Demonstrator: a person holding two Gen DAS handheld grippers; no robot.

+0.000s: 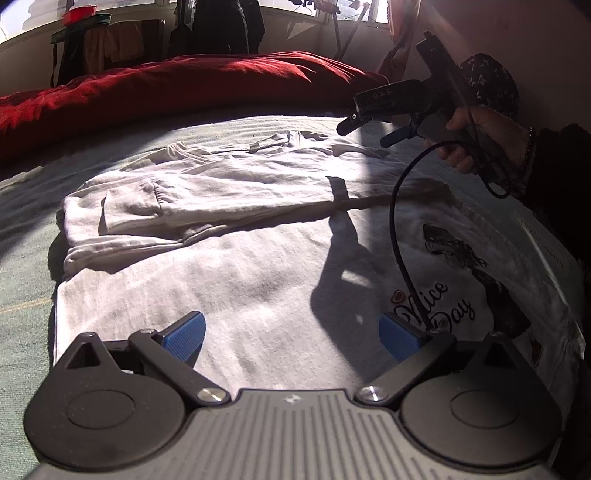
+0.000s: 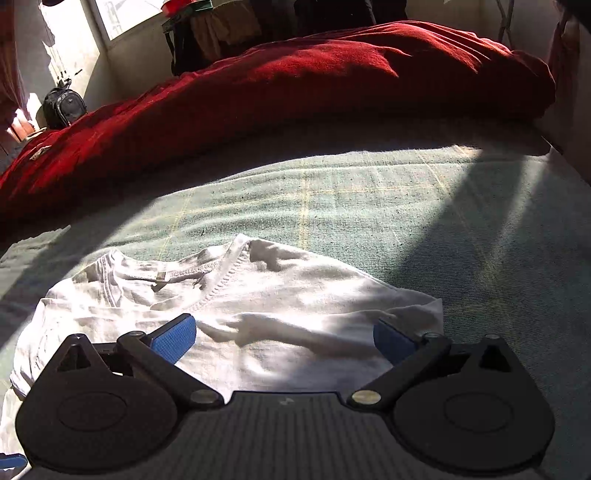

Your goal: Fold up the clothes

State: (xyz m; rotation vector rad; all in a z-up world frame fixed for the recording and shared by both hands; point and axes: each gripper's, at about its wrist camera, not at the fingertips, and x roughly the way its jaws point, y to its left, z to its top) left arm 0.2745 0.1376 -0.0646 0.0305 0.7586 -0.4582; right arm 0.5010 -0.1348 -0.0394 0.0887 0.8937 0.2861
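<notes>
A white T-shirt (image 1: 229,258) lies flat on the bed, one side and a sleeve folded over onto its body, a "Nice Day" print (image 1: 436,302) at its right. My left gripper (image 1: 291,336) hovers open just above the shirt's near part, blue pads wide apart, nothing between them. In the left wrist view the right gripper (image 1: 369,129) is held in a hand (image 1: 476,140) above the shirt's far right end, its fingers apart. In the right wrist view the collar end of the T-shirt (image 2: 236,306) lies under my open right gripper (image 2: 284,339).
A green blanket (image 2: 369,199) covers the bed. A bulky red duvet (image 2: 295,85) lies along the far side. A black bag (image 2: 62,107) sits on the floor at far left. A table with a red tub (image 1: 79,14) stands by the window. A black cable (image 1: 399,221) hangs over the shirt.
</notes>
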